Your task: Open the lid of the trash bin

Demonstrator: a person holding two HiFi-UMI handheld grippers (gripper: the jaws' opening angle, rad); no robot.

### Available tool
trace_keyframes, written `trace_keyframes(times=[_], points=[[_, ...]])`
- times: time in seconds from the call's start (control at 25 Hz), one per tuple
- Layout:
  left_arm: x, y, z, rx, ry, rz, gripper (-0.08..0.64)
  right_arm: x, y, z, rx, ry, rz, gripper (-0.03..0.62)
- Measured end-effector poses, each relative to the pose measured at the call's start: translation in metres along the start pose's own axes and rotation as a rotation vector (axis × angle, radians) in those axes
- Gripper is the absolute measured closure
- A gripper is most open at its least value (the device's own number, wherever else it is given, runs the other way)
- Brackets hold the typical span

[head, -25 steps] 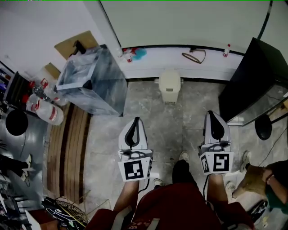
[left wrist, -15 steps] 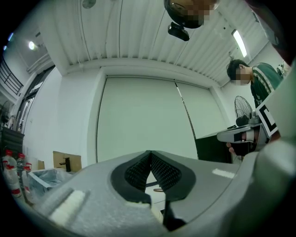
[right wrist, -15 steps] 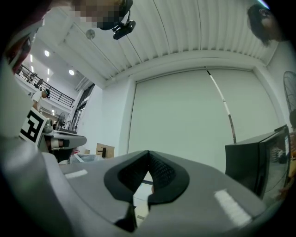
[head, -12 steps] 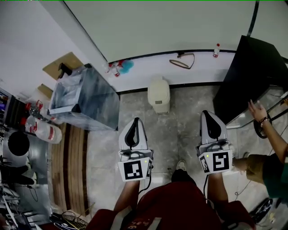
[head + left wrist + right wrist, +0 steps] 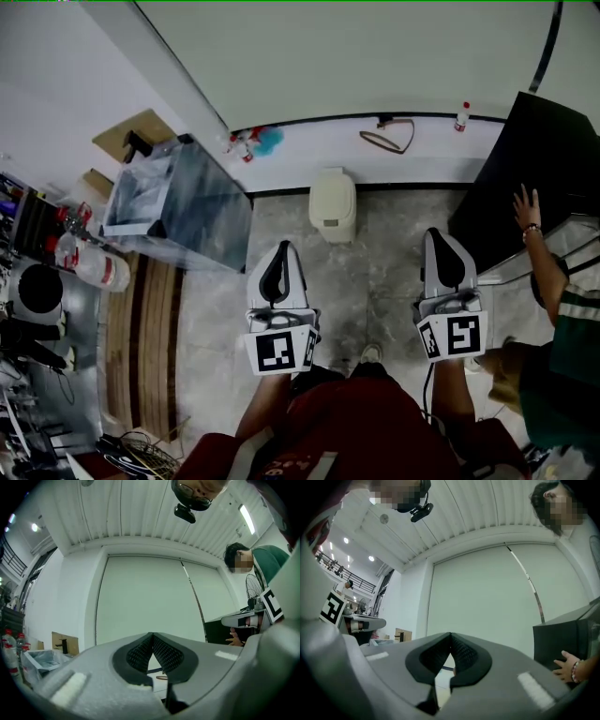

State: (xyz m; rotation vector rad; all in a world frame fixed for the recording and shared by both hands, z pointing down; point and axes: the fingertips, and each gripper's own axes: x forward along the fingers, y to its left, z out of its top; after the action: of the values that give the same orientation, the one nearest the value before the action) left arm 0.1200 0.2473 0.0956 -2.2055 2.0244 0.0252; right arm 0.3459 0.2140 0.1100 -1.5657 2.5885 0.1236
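A small cream trash bin [image 5: 332, 203] with its lid down stands on the stone floor against the white wall ledge, seen in the head view. My left gripper [image 5: 279, 246] is held below and left of the bin, well short of it, jaws shut and empty. My right gripper [image 5: 437, 232] hangs to the bin's right, also apart from it and shut with nothing held. In both gripper views the tips [image 5: 152, 634] [image 5: 450, 634] meet and point at the pale wall; the bin is hidden there.
A clear plastic-lined box [image 5: 173, 203] stands left of the bin. A black cabinet [image 5: 530, 169] is at the right, with another person's hand [image 5: 527, 206] on it. Bottles [image 5: 89, 267] and gear crowd the far left; a strap [image 5: 386, 139] lies on the ledge.
Both grippers and the head view have moved towards the wall, so the bin sits closer. The person at the right has put a hand on the black cabinet.
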Motion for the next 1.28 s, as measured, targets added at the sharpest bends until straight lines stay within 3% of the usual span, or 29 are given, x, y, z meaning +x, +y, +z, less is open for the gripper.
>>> trace_keyframes(times=[0.24,0.48,1.28], points=[[0.013,0.023,-0.016,-0.014,0.015,0.013,0.555,0.026,0.014,-0.015,-0.007,0.023,0.019,0.592],[0.040,0.059,-0.037,-0.037,0.013,-0.021,0.555,0.060,0.033,-0.027,-0.034,0.038,-0.018,0.592],[0.152,0.246,-0.081,-0.081,-0.010,-0.128,0.555,0.243,0.148,-0.049,-0.154,0.108,-0.088,0.592]])
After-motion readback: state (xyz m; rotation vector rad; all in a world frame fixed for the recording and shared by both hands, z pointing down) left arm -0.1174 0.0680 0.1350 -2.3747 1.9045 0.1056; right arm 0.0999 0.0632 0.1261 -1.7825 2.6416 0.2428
